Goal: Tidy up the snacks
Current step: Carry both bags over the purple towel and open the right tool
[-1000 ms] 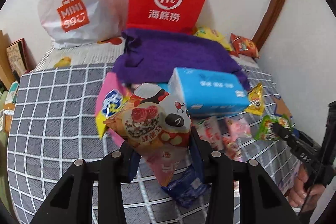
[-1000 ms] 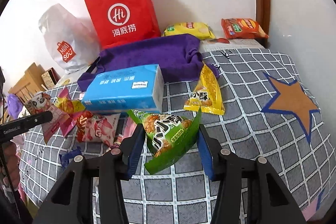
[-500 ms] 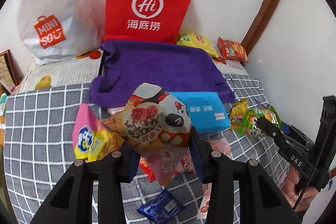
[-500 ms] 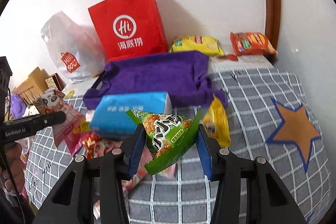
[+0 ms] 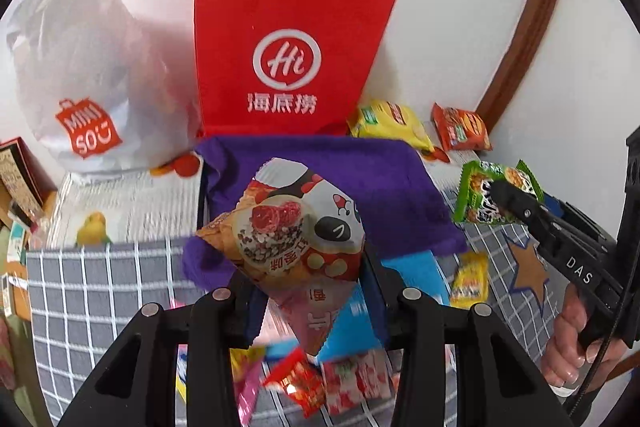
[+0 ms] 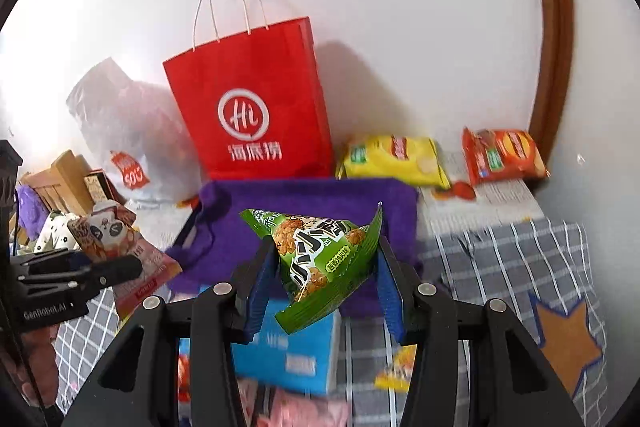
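Note:
My left gripper point(image 5: 306, 281) is shut on a panda snack packet point(image 5: 296, 239), held up over the near edge of the purple cloth bag point(image 5: 320, 171). My right gripper point(image 6: 324, 279) is shut on a green snack packet point(image 6: 320, 255), also raised in front of the purple bag point(image 6: 304, 203). In the left wrist view the right gripper point(image 5: 504, 195) shows at the right with the green packet point(image 5: 476, 195). The right wrist view catches the left gripper point(image 6: 128, 267) and the panda packet point(image 6: 116, 239) at its left edge.
A red paper bag point(image 5: 288, 59) and a white plastic bag point(image 5: 92, 79) stand against the wall behind the purple bag. Yellow point(image 6: 392, 159) and orange point(image 6: 504, 155) chip packets lie at the back right. A blue tissue pack point(image 6: 296, 351) and several small snacks point(image 5: 320, 383) lie on the checked cloth point(image 5: 92, 291).
Both grippers rose and moved forward toward the purple bag and red bag, each still holding its packet. The tissue pack and loose snacks now lie lower, under the grippers.

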{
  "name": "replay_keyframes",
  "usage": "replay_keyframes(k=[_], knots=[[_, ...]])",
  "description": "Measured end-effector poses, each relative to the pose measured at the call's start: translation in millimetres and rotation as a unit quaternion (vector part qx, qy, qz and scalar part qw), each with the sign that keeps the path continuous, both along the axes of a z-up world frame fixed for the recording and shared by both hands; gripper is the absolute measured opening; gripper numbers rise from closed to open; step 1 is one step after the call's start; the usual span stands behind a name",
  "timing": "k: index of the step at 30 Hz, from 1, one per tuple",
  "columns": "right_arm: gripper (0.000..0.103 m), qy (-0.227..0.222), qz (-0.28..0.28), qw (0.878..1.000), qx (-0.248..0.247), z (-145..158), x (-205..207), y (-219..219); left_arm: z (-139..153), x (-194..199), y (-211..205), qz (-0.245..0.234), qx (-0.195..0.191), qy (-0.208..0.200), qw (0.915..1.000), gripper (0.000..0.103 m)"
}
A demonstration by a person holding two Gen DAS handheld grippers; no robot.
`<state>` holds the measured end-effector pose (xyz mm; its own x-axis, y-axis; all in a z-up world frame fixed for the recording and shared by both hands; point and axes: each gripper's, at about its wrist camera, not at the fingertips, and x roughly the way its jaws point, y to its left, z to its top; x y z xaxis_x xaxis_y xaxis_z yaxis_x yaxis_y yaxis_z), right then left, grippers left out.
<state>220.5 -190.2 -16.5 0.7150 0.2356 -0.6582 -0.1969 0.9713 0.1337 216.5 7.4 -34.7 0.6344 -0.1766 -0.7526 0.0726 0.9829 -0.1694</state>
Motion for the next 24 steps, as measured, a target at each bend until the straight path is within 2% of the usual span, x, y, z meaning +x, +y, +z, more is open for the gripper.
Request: replay_keyframes(k=[5,17,22,24], knots=[[0.047,-0.001,0.010,1.000,-0.001,3,36,15,2,30,6,0.004,0.004,-0.003,1.0000,0.040],[0.047,0.007,0.020,1.000,-0.002,-17,108,26,-10,99,14,0.015,-0.003,-0.001,0.9999,0.040],[0.047,0.028,0.014,1.000,0.001,-41,129,22,-31,118,16,0.011,-0.001,0.004,0.9999,0.040],[0.047,0.044,0.013,0.999,-0.001,-56,135,20,-40,123,21,0.025,0.000,0.001,0.9997,0.040]])
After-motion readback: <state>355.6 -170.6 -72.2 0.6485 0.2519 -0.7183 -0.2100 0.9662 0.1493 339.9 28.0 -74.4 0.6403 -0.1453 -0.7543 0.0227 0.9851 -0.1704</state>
